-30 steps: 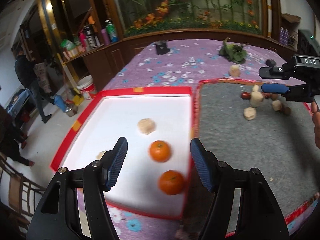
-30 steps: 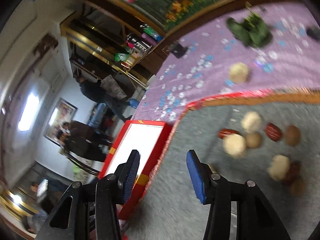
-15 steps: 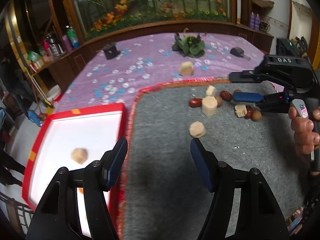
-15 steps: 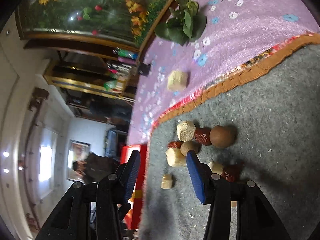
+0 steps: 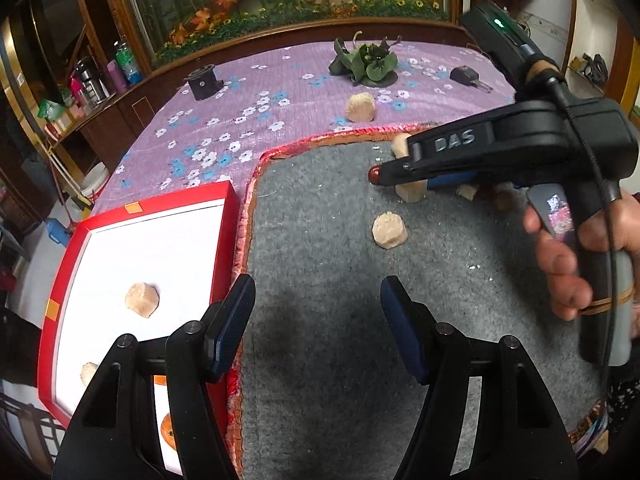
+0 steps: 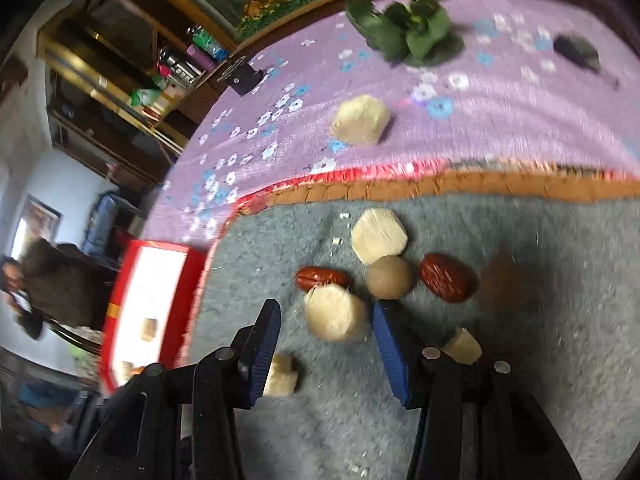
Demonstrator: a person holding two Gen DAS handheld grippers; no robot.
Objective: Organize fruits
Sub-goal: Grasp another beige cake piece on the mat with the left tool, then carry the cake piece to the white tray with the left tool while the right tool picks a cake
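Right claw point(image 6: 325, 334) astride blurred, perhaps cane chunk point(image 6: 334, 318)

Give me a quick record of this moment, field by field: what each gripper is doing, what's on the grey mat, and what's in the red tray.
left gripper: open, empty, over the grey mat beside the red tray
right gripper: open, jaws either side of a pale cylindrical piece; contact unclear
on mat: two red dates, a tan round fruit, more pale pieces
in tray: pale pieces, an orange partly hidden
off mat: one pale piece on the purple cloth
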